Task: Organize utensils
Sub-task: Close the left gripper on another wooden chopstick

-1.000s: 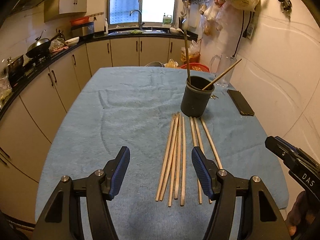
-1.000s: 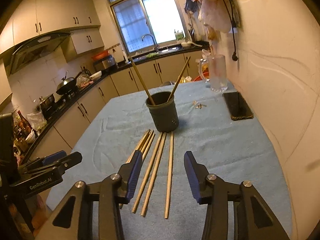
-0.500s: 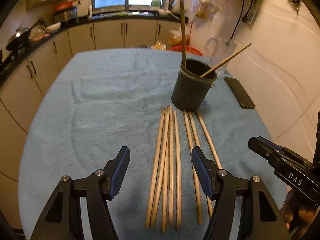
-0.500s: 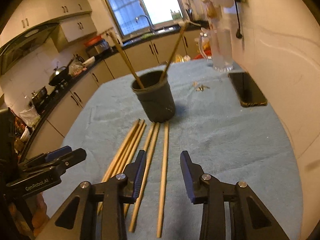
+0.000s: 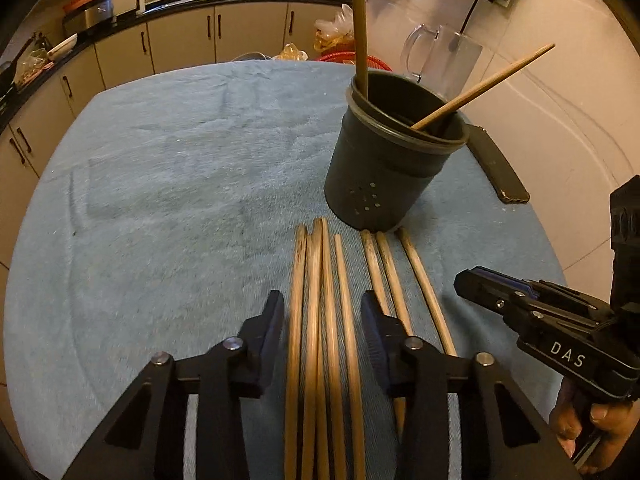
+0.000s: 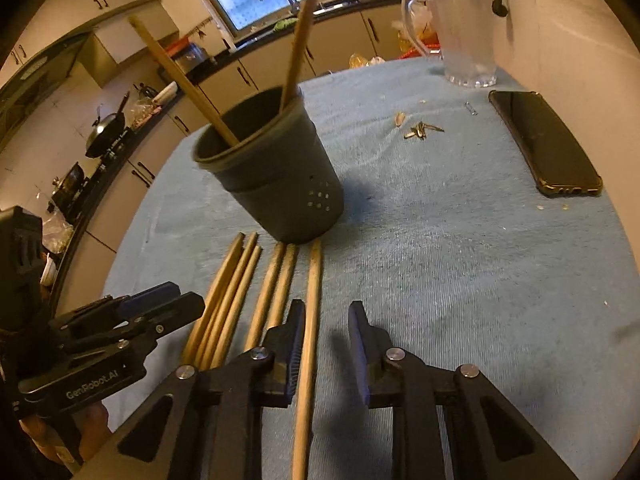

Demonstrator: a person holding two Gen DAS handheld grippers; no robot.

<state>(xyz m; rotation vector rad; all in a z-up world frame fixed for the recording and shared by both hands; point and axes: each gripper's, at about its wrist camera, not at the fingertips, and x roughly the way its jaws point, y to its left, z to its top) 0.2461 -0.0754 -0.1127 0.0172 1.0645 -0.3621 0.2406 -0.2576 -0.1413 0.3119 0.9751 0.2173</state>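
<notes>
Left gripper [image 5: 322,332] spread wide, straddling a cluster of long wooden chopsticks [image 5: 320,320] lying lengthwise between its fingers. Right gripper [image 6: 326,340] likewise parted, one pale wooden chopstick [image 6: 310,320] against its left finger, long axis running ahead. Just beyond both, resting on blue-towelled surface [image 6: 440,260]: dark cylindrical plastic holder [image 6: 276,184], two sticks already inside. Right-hand grasp probably simpler, a single stick.
</notes>
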